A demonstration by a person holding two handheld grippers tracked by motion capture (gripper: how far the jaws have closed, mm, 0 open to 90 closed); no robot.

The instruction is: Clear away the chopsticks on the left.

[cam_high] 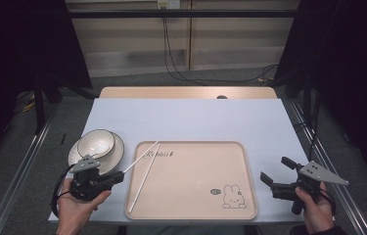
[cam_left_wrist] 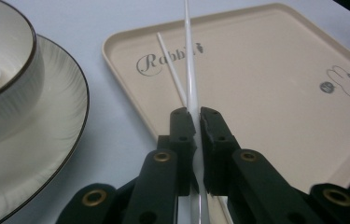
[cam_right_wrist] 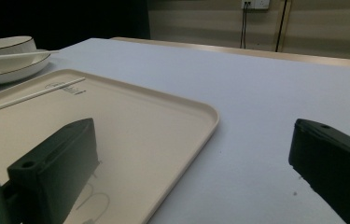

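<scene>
My left gripper is at the tray's left edge, shut on a thin white chopstick that slants up to the right over the tray's near-left corner. In the left gripper view the jaws pinch that chopstick near its lower end. A second white chopstick lies on the beige rabbit tray, along its left side. To the right of the tray my right gripper stands open with nothing between its fingers.
A pale bowl with a dark rim sits on a matching plate left of the tray, just beyond my left hand. The light table mat stretches behind the tray. Cables hang at the far wall.
</scene>
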